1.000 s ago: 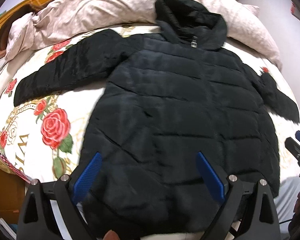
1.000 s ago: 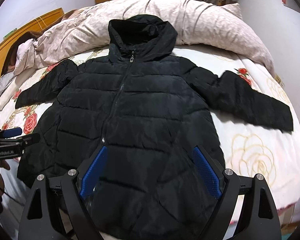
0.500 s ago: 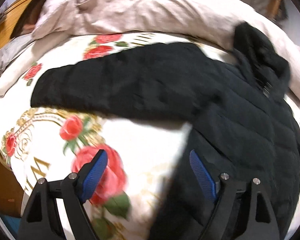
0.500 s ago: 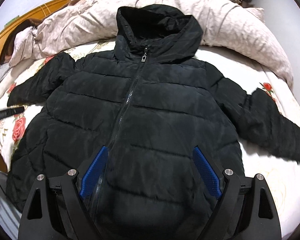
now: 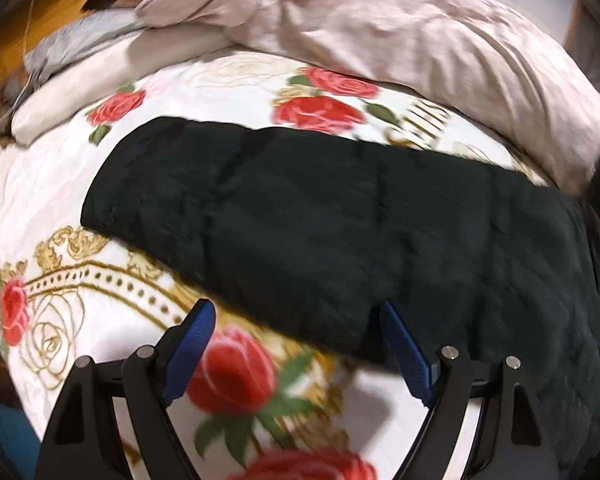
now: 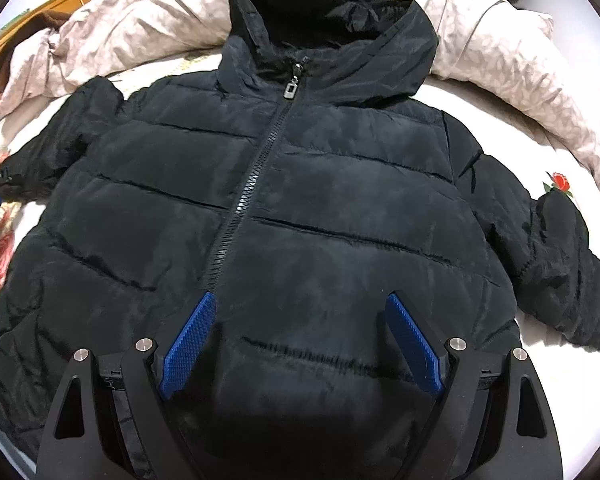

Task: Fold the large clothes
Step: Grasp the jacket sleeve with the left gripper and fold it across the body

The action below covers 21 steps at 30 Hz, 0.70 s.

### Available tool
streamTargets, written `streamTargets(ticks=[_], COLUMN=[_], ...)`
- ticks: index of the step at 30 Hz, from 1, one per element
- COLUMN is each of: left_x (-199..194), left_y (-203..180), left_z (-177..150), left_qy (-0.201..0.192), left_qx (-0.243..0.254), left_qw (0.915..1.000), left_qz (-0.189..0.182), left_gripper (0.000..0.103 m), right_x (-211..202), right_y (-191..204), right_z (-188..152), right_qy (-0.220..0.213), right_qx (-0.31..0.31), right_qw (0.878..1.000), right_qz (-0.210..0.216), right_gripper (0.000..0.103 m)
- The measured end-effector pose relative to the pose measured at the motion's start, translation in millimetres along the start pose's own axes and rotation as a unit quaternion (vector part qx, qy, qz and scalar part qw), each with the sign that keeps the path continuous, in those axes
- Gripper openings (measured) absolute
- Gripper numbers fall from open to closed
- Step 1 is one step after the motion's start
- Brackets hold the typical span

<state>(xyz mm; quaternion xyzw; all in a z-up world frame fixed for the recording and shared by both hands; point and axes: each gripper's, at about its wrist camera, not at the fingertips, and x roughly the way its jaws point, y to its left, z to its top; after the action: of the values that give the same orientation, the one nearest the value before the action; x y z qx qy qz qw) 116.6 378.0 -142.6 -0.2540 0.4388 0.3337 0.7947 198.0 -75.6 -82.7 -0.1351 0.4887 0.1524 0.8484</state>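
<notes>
Nearest in the left wrist view, the left gripper (image 5: 294, 344) is held low over the rose-printed bedspread (image 5: 100, 320) with its jaws spread wide and nothing between them; the right blue pad (image 5: 404, 356) lies just at the lower edge of the jacket's left sleeve (image 5: 300, 216). That placement is judged to suit a pinch of the sleeve hem, so that the sleeve can be carried inward over the body as a first fold.

In the right wrist view, the right gripper (image 6: 300, 344) is poised above the lower front panel of the black hooded puffer jacket (image 6: 320, 208), its jaws likewise released and empty. It is probably kept there to steady or flatten the padded front while the sleeve is taken.

The jacket is spread front-up on the bed, zipped to the collar, with the zip pull (image 6: 292, 89) seen below the hood (image 6: 332, 20). Both sleeves are stretched outward, the right sleeve (image 6: 552, 264) resting on the pale sheet, so no fold appears to have been made yet. Such a flat layout is judged deliberate: thick quilting folds cleanly only from a smoothed start.

Farthest back, a crumpled beige duvet (image 6: 500, 52) is bunched along the head of the bed, with the hood resting against it.
</notes>
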Motion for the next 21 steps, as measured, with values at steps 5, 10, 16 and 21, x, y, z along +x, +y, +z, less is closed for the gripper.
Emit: streamTargets(ticks=[5, 10, 16, 21], left_x=[19, 29, 11, -44], left_y=[25, 29, 7, -11], left_z=[13, 27, 37, 48], left_qy=[-0.011, -0.043, -0.066, -0.097], left_qx=[-0.051, -0.052, -0.009, 0.018], left_qw=[0.9986, 0.9976, 0.9976, 0.9945], left_qz=[-0.009, -0.014, -0.016, -0.037], left_gripper=[0.087, 0.082, 0.024, 0.018], right_x=[11, 15, 4, -19], right_y=[-7, -10, -15, -26], right_z=[3, 5, 0, -8], right_qy=[0.004, 0.008, 0.008, -0.004], right_qx=[0.006, 0.011, 0.02, 0.033], right_qw=[1.0, 1.0, 1.0, 0.999], right_qz=[-0.01, -0.016, -0.019, -0.021], right_gripper=[0.087, 0.087, 0.087, 0.087])
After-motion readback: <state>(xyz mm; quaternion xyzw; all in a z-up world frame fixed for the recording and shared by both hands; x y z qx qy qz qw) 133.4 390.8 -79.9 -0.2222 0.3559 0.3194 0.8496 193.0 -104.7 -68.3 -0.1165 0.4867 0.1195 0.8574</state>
